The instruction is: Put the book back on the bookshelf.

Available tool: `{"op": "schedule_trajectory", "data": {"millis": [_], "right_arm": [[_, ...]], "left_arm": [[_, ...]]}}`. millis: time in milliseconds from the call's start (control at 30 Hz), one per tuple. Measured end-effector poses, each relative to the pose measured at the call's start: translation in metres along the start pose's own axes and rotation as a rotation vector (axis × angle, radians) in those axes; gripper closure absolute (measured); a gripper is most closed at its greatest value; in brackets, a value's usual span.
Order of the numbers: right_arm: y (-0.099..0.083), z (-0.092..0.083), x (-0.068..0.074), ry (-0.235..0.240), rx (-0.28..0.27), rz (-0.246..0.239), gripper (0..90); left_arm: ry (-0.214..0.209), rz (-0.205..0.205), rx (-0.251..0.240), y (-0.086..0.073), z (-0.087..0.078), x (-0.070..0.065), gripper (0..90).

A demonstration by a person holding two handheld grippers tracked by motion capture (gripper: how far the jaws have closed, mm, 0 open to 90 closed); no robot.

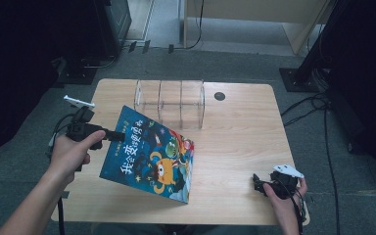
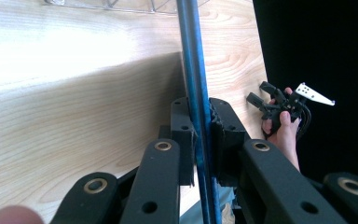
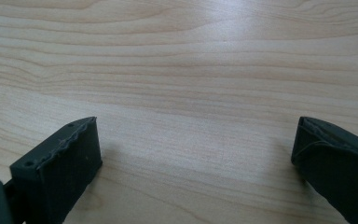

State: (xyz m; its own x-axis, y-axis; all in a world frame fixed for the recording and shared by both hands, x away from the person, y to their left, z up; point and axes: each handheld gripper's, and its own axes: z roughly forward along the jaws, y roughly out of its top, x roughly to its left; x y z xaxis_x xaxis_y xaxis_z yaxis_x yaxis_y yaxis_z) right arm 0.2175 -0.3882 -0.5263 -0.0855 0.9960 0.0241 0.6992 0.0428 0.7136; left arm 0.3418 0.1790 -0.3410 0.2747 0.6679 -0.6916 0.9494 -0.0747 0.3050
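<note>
The left gripper (image 2: 198,135) has its jaws clamped on the edge of a thin picture book (image 1: 149,154), which runs between the pads as a narrow blue strip in the left gripper view. The book is held tilted over the left half of the bench (image 1: 240,147), its lower right corner down near the wood. Its cover is dark blue with white characters and bright cartoon creatures, one orange. Just beyond its top edge stands a clear plastic rack (image 1: 170,103) with dividers. The right gripper (image 1: 260,185) rests near the bench's right front corner, jaws wide apart over bare wood.
</note>
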Motion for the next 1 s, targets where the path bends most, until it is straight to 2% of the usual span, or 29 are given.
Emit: {"op": "schedule_trajectory", "data": {"millis": [333, 667, 1000], "right_arm": [[0.000, 0.000, 0.000, 0.000, -0.001, 0.000, 0.7], [0.000, 0.000, 0.000, -0.001, -0.002, 0.000, 0.7], [0.000, 0.000, 0.000, 0.000, -0.001, 0.001, 0.7]], "left_arm": [[0.067, 0.027, 0.041, 0.010, -0.012, -0.014, 82.7], [0.124, 0.060, 0.102, 0.021, -0.014, -0.033, 83.1], [0.181, 0.088, 0.135, 0.031, -0.018, -0.052, 84.0]]}}
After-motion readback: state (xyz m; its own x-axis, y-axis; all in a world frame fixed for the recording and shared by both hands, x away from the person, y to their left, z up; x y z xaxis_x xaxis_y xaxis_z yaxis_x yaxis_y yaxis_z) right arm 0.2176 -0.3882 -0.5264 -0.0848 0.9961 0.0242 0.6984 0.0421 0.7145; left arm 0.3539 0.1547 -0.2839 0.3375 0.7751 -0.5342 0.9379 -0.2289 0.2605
